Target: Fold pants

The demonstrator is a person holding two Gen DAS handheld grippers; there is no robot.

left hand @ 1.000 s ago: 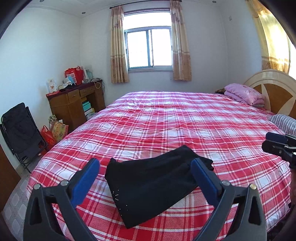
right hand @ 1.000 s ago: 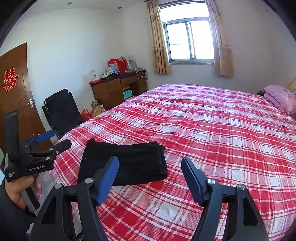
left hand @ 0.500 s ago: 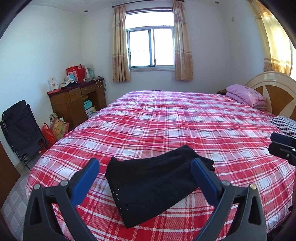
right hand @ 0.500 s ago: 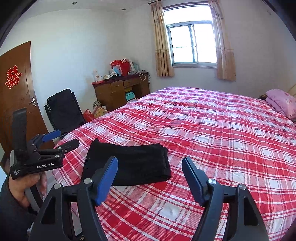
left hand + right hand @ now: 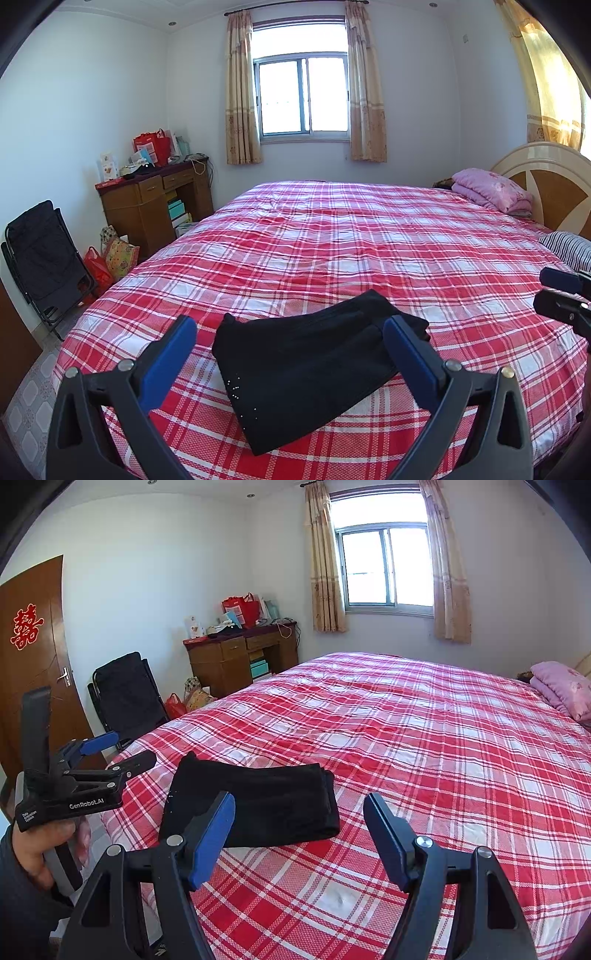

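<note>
Nothing shifted since the earlier frames: pants (image 5: 310, 373) folded into a black bundle, flat near the foot edge of the bed (image 5: 369, 240). Left gripper (image 5: 290, 354) and right gripper (image 5: 299, 834) both spread wide, empty, held above that edge, clear of the pants.

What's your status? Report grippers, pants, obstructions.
Left gripper open, empty. Right gripper open, empty. Black pants folded flat on plaid bed, untouched. Nothing in the way.

Plaid bed (image 5: 332, 236) bears folded pants (image 5: 306, 373), perhaps pillows (image 5: 491, 192).
</note>
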